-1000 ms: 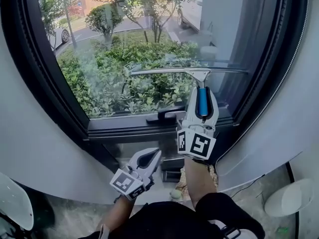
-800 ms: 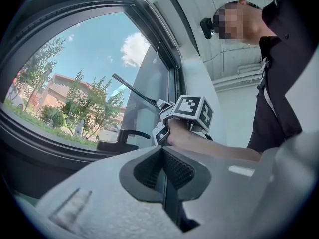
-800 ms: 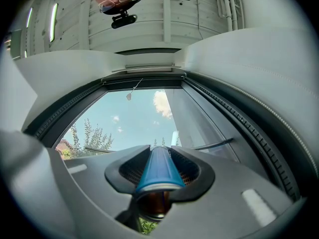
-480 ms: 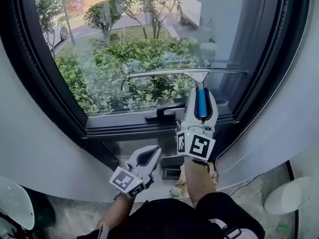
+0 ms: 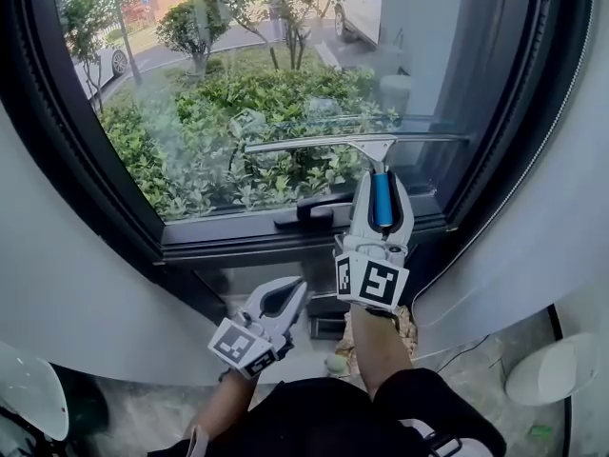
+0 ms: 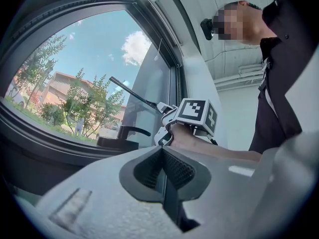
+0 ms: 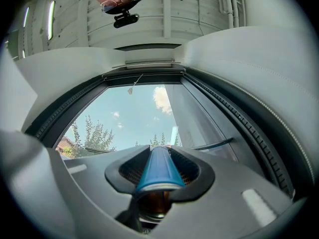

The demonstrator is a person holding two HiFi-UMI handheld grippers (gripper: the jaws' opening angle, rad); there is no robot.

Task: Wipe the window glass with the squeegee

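You are wiping: your right gripper (image 5: 382,190) is squeezing the squeegee (image 5: 324,144) handle, blade low on the window glass (image 5: 238,84), mid-frame. Your left gripper (image 5: 285,299) is hanging closed, empty. Next, try pulling down evenly.

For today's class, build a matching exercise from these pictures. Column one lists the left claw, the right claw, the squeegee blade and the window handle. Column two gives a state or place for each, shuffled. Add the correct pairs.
Column one:
1. left claw
2. right claw
3. squeegee blade
4. window handle

Column two:
A. shut on the blue squeegee handle
B. black, on the lower window frame
C. shut with nothing in it, held low below the frame
D. level across the window glass

Pairs: 1-C, 2-A, 3-D, 4-B
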